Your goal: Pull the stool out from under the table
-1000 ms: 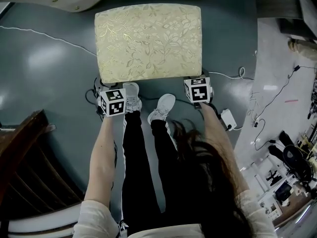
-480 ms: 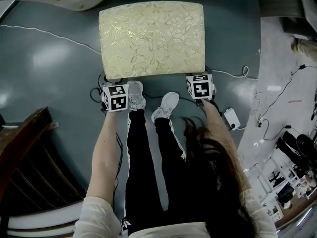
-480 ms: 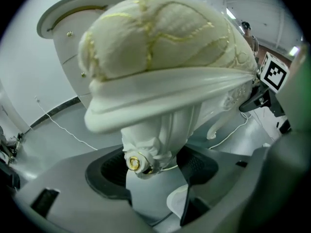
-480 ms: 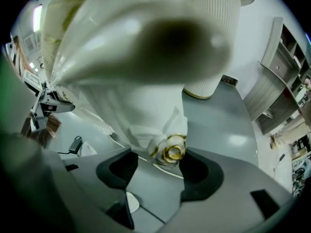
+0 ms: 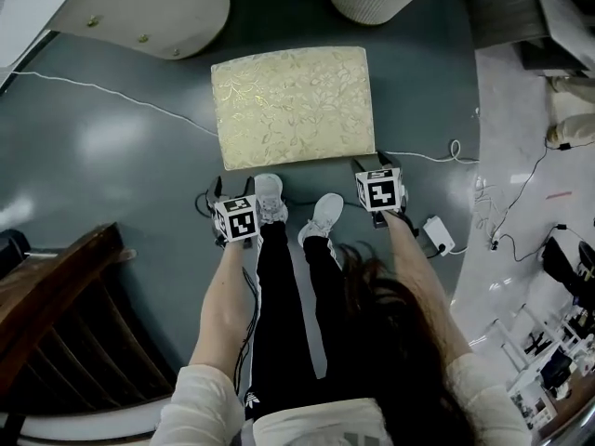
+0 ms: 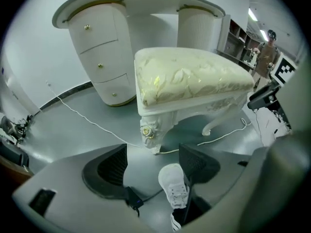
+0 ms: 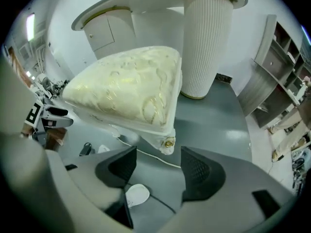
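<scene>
Change: both grippers have come away from the front corners of the stool (image 5: 293, 107).
Head view: the stool stands on open floor, seemingly clear of the table (image 5: 139, 12). The left gripper (image 5: 232, 193) and right gripper (image 5: 372, 165) flank its near edge, likely to have dragged it straight.
Left gripper view: jaws opening, nothing between them. The front leg (image 6: 150, 130) is just ahead, untouched.
Right gripper view: jaws opening, empty. The corner leg (image 7: 167, 142) is just beyond.
Judgement: the pull looks finished.
</scene>
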A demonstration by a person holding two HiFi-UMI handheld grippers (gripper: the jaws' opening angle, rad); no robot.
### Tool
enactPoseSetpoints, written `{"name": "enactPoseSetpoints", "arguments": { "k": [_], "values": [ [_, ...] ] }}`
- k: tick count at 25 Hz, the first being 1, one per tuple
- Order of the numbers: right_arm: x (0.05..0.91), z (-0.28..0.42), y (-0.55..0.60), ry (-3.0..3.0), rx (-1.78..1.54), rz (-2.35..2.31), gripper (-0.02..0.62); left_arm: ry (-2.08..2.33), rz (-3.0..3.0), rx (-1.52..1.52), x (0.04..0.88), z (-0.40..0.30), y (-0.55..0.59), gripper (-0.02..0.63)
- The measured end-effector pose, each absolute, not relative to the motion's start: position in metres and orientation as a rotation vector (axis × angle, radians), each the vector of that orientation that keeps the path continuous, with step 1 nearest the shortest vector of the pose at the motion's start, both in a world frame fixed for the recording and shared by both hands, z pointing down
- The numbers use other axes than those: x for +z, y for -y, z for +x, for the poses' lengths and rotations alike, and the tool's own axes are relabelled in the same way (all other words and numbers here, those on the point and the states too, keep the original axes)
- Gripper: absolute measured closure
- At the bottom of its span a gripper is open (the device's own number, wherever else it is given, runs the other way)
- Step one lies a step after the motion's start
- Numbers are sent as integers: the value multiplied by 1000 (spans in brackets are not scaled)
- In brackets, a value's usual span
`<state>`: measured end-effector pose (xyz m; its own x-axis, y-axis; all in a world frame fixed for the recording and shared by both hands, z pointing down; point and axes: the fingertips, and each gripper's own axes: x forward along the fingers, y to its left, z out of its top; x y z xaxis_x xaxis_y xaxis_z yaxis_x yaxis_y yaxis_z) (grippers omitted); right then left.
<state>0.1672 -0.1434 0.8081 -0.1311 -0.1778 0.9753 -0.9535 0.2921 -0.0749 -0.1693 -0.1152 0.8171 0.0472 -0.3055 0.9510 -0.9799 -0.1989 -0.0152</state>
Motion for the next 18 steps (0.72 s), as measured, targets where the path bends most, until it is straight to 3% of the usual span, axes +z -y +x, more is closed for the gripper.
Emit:
{"name": "enactPoseSetpoints", "arguments": {
  "k": [6,18],
  "values": [
    [704,153,123,1546,985,1042,313,1309,1531,1148,711,-160,100,296],
    [360,115,201,1792,826,1280,313,1424,1828,852,405,-105,189,298]
  ]
}}
